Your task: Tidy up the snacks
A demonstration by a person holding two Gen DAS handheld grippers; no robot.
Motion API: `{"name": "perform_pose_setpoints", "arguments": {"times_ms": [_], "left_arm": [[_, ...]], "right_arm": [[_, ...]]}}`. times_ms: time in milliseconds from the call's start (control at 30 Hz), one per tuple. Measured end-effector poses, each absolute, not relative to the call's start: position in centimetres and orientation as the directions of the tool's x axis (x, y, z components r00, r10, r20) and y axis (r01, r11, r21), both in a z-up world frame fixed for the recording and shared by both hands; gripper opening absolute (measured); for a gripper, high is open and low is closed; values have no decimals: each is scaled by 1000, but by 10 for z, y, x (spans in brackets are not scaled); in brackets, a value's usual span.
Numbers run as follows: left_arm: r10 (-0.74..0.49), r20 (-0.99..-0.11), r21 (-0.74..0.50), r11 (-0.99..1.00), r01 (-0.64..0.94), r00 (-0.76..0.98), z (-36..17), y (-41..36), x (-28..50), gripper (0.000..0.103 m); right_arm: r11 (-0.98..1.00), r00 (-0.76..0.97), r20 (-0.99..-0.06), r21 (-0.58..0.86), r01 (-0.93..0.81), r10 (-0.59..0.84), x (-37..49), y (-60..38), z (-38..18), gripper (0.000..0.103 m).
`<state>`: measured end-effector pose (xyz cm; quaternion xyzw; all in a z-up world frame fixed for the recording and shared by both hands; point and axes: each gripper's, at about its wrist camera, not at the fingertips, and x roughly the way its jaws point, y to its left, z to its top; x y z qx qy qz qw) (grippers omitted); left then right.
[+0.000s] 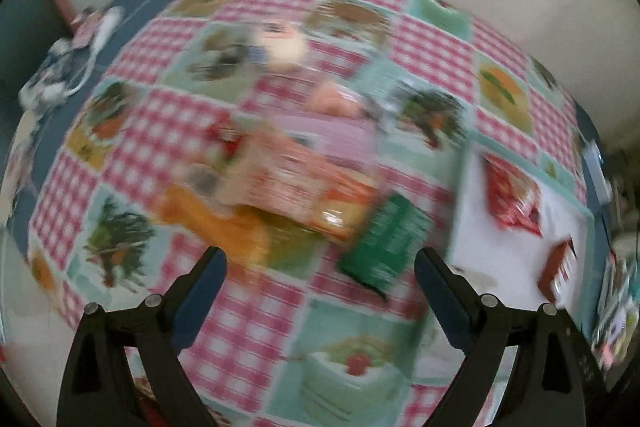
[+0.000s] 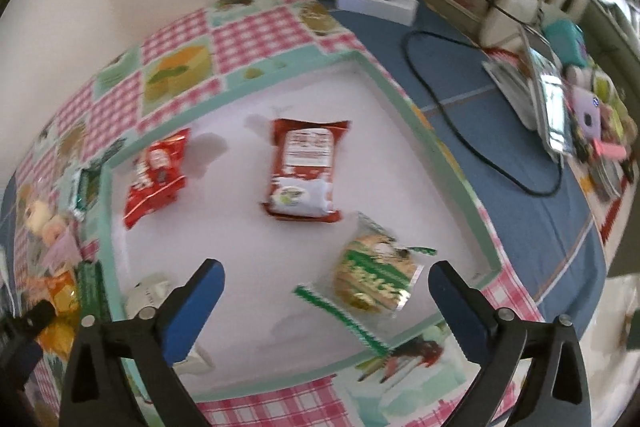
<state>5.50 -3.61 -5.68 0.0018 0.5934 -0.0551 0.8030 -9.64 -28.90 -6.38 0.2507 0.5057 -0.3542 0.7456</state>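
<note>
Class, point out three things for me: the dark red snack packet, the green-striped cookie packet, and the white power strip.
dark red snack packet (image 2: 303,171), right wrist view, on its white label.
green-striped cookie packet (image 2: 370,277), right wrist view, on the cookie.
white power strip (image 2: 374,2), right wrist view, on its side face.

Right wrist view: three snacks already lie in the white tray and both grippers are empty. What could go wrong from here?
1. The green cookie pack lies close under the open right gripper; a careless descent could knock or crush it.
2. The pile of snacks is overlapping and blurred in the left view, so the left gripper might pinch two packs.
3. The black cable loops beside the tray and could snag.
</note>
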Motion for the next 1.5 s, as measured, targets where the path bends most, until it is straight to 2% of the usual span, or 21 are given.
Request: {"name": "perform_pose_setpoints", "arguments": {"times_ms": [100, 267, 333, 633, 867, 1100, 1500], "left_arm": [[-49, -952, -43, 999, 29, 302, -55, -11, 65, 95], [105, -923, 94, 994, -46, 371, -50, 21, 78, 95], [115, -917, 97, 993, -65, 382, -48, 31, 81, 95], [103, -902, 91, 995, -49, 420, -44, 39, 82, 95], [109, -903, 83, 993, -80, 416, -46, 58, 87, 95], [72, -926, 15, 988, -154, 372, -55, 83, 94, 95], [-2, -959, -81, 960, -266, 285, -74, 118, 105, 95]], "right_arm": [[665, 259, -931, 24, 747, -258, -88, -279, -64, 103], [687, 337, -931, 152, 711, -143, -82, -268, -64, 103], [704, 358, -923, 161, 691, -141, -77, -259, -61, 103], [799, 475, -863, 159, 580, -173, -61, -224, -49, 103], [837, 480, -865, 148, 527, -149, -49, -203, -55, 103], [881, 474, -880, 194, 432, -39, -30, -168, -65, 103], [894, 438, -898, 158, 418, -46, 3, -135, -74, 103]]}}
